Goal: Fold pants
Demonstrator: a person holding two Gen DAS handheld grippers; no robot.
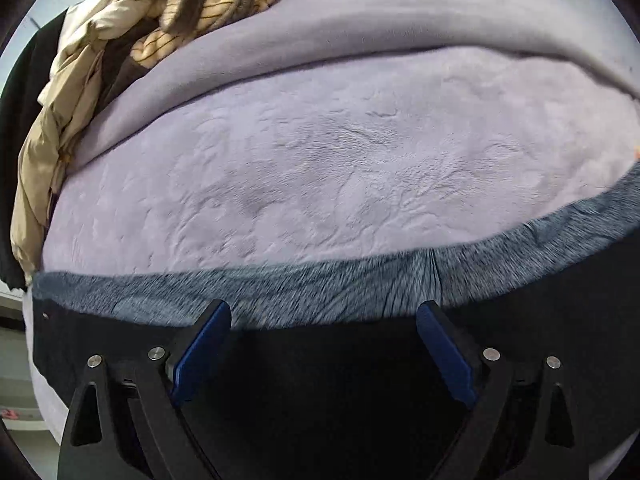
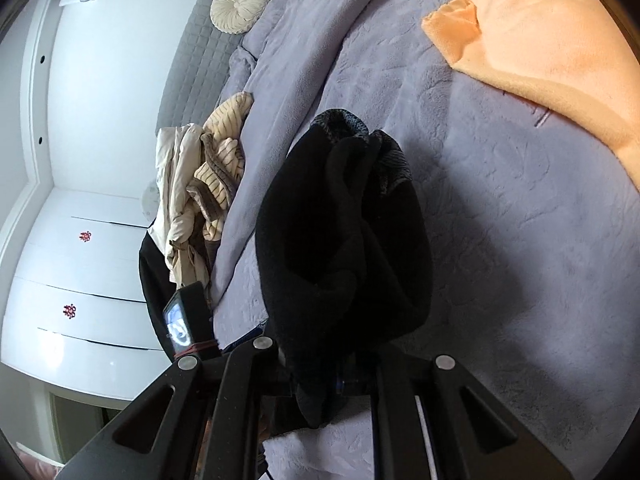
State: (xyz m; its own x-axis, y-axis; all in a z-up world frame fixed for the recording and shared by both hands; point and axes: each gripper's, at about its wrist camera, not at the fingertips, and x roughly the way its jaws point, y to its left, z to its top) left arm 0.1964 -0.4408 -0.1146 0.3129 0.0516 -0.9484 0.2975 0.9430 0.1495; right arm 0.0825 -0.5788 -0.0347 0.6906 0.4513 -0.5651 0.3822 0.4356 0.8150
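Note:
The black pants [image 1: 320,368] with a grey fleecy lining [image 1: 280,292] lie on the lilac bed cover [image 1: 320,160] in the left wrist view. My left gripper [image 1: 324,316] is open, its blue pads [image 1: 200,352] spread wide just above the pants near the lining edge. In the right wrist view my right gripper [image 2: 328,364] is shut on a bunched part of the black pants [image 2: 340,240], which hangs lifted over the bed; the fingertips are hidden by the cloth.
A heap of beige and striped clothes [image 1: 120,40] lies at the bed's far left, also in the right wrist view [image 2: 208,168]. An orange blanket [image 2: 540,40] lies at the upper right. A round cushion [image 2: 240,6] leans on the headboard. White drawers [image 2: 80,280] stand beside the bed.

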